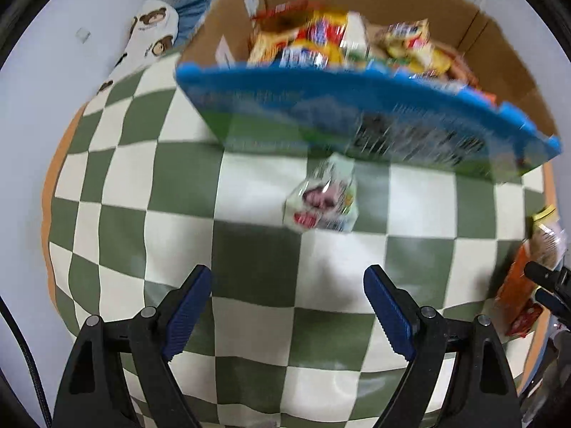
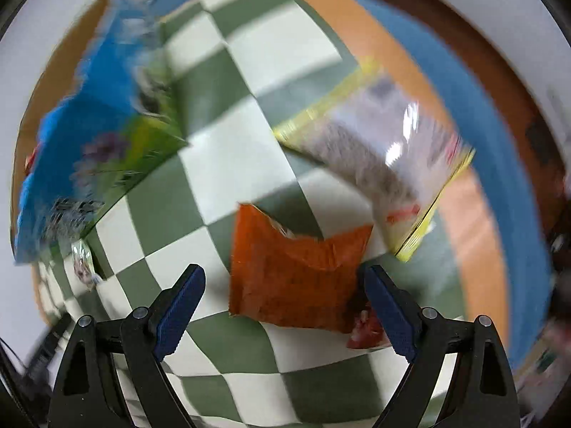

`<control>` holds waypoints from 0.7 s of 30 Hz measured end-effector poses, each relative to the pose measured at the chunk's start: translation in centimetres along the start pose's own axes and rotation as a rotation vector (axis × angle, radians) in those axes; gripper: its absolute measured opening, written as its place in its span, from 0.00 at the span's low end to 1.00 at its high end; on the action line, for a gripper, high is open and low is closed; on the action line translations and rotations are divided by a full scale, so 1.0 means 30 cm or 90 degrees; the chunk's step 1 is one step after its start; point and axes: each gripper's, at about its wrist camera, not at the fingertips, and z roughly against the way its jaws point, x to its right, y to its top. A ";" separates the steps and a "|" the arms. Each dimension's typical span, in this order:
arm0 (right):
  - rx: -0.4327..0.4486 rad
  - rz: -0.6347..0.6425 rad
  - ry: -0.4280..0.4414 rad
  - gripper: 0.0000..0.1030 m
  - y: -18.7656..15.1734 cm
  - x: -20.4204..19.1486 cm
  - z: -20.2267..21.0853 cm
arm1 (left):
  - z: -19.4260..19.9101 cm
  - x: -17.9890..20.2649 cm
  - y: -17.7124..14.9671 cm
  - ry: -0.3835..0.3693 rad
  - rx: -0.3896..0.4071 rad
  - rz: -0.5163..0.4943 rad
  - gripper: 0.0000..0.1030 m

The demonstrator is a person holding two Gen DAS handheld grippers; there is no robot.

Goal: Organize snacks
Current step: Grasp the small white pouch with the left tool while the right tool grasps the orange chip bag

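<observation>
A cardboard box with a blue and green printed front holds several snack packets. A small clear-wrapped snack lies on the checkered cloth in front of it. My left gripper is open and empty, short of that snack. In the right wrist view an orange snack bag lies flat between the fingertips of my open right gripper. A yellow-edged clear packet lies beyond it. The box and the small snack are at the left.
A green and white checkered cloth covers an orange-edged table. A white bear-print cloth lies at the back left. The orange bag and the right gripper's tips show at the left view's right edge.
</observation>
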 end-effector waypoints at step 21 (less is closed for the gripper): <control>-0.002 0.084 -0.024 0.90 0.005 -0.049 -0.061 | -0.160 -0.025 0.166 -0.030 -0.051 0.027 0.84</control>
